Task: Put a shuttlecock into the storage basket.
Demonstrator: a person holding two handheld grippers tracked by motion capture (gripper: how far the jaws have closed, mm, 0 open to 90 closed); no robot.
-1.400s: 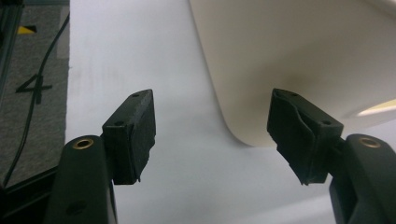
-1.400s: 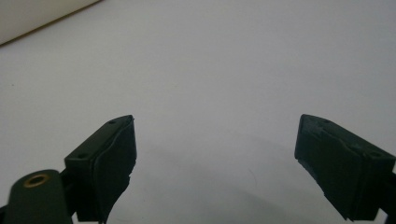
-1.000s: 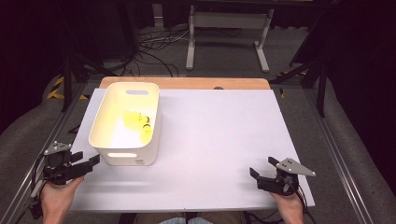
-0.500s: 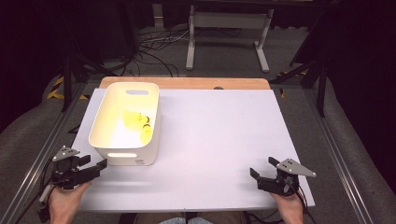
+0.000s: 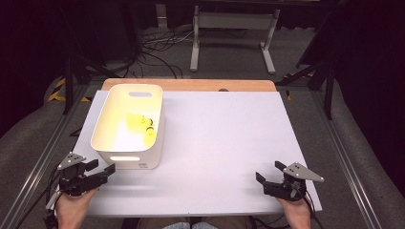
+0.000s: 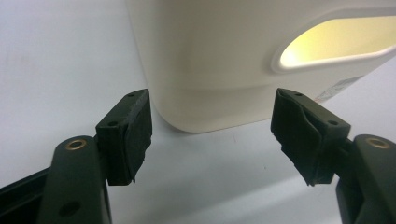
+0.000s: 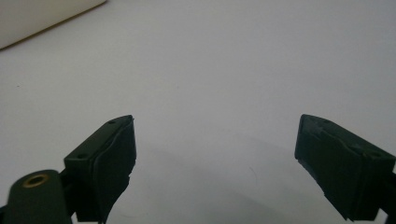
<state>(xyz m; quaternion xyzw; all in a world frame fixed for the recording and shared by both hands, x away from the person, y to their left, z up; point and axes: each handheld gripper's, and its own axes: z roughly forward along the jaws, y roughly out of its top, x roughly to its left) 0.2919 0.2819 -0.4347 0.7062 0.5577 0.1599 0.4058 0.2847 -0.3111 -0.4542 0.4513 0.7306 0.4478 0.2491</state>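
Note:
A white plastic tub (image 5: pixel 129 160) stands at the left of the white tabletop (image 5: pixel 219 143). Yellow pieces (image 5: pixel 138 125) and small dark bits lie inside it. My left gripper (image 5: pixel 101 168) rests just in front of the tub's near left corner, open, with nothing between its pads. In the left gripper view the tub's rounded corner and lit handle slot (image 6: pixel 210 56) rise just beyond the open left gripper (image 6: pixel 210 98). My right gripper (image 5: pixel 268 171) sits near the table's front right edge, open and empty. In the right gripper view, the right gripper (image 7: pixel 215 121) faces bare tabletop, with the tub's edge (image 7: pixel 37 18) far off.
A wooden strip (image 5: pixel 191 85) runs along the table's back edge. Metal rails (image 5: pixel 43 157) flank the table on the left. Behind it stand a white frame stand (image 5: pixel 229 28) and loose cables (image 5: pixel 157 52) on the floor. The tabletop between the grippers is bare white.
My left gripper has shifted a little to the right along the front edge, closer to the tub's near corner. The right gripper has kept still.

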